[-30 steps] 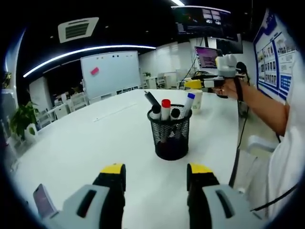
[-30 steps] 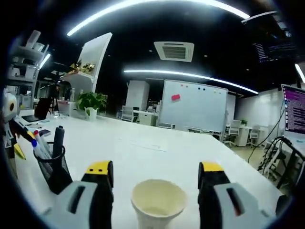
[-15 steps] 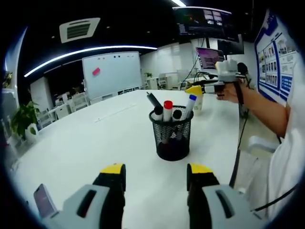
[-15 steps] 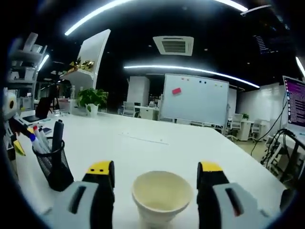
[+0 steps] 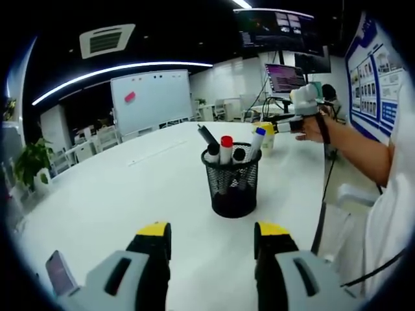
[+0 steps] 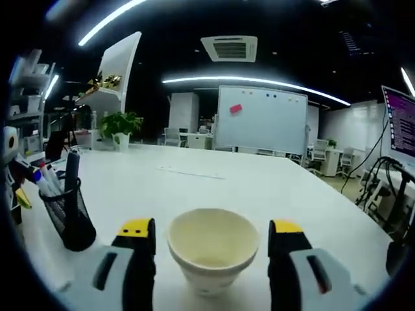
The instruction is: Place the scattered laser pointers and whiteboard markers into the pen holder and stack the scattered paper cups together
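A black mesh pen holder [image 5: 231, 188] stands on the white table [image 5: 117, 194], holding a red-capped marker [image 5: 225, 148], a blue-capped marker [image 5: 257, 141] and black pens. My left gripper [image 5: 211, 241] hangs open just in front of it, with nothing between its fingers. Beyond the holder a person's hand holds my right gripper [image 5: 268, 126] at a paper cup [image 5: 266, 140]. In the right gripper view the white paper cup [image 6: 213, 249] stands upright between the open jaws of the right gripper [image 6: 211, 228], small gaps on both sides. The pen holder [image 6: 65, 217] is at the left.
A small phone-like object [image 5: 58, 272] lies on the table near my left jaw. A person's arm and white sleeve [image 5: 382, 194] fill the right side. A whiteboard [image 6: 260, 123], chairs and a plant stand far behind the table [image 6: 214, 184].
The right gripper has moved forward and down around the paper cup, which now looks larger between its jaws. The left gripper has stayed put.
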